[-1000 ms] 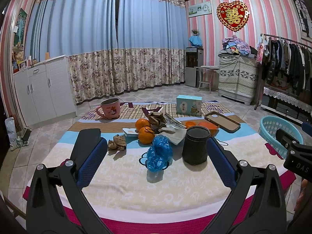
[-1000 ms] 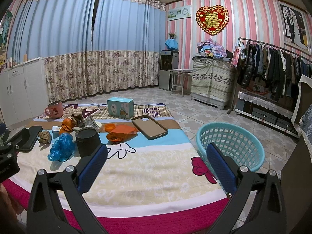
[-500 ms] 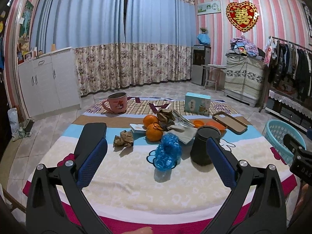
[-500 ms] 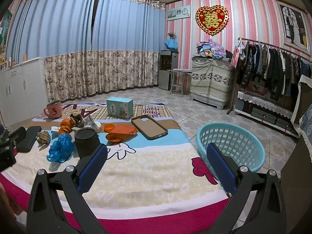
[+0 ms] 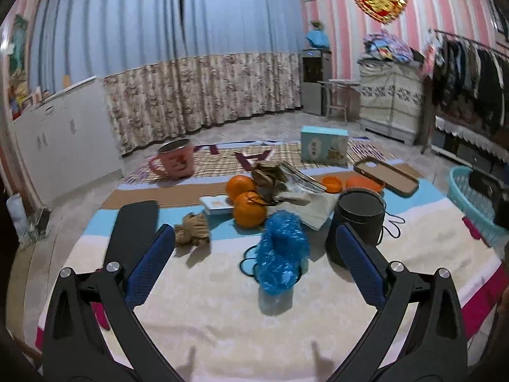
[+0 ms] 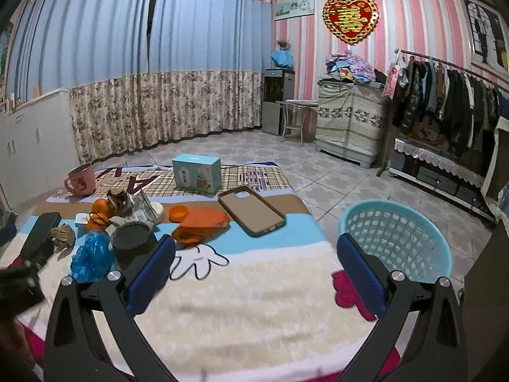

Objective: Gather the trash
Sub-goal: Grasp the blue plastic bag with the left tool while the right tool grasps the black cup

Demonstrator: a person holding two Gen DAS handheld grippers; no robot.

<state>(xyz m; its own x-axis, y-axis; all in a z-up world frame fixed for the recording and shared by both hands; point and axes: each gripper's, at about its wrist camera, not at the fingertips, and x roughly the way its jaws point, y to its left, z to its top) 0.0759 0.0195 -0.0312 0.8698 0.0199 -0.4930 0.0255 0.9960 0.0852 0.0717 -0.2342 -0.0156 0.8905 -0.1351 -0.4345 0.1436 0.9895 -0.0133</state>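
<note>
A crumpled blue plastic bag (image 5: 281, 256) lies on the cloth-covered table (image 5: 222, 312), straight ahead of my open left gripper (image 5: 254, 254), whose fingers hold nothing. A brown paper wad (image 5: 192, 234) sits just beyond the left finger. Behind the bag are crumpled wrappers (image 5: 270, 176) and orange peel (image 5: 332, 183). My right gripper (image 6: 254, 259) is open and empty above the table's right part. The blue bag (image 6: 92, 256), an orange bag (image 6: 202, 224) and the teal basket (image 6: 394, 238) on the floor to the right show in its view.
A dark round canister (image 5: 359, 222) stands right of the blue bag. Two oranges (image 5: 249, 211), a pink mug (image 5: 175, 164), a teal box (image 5: 324, 145) and a phone case (image 5: 386, 176) share the table. A clothes rack (image 6: 445, 111) lines the right wall.
The left gripper has moved in over the table and lower, so the blue bag now looms larger between its fingers. The right gripper has shifted slightly forward. Both stay open.
</note>
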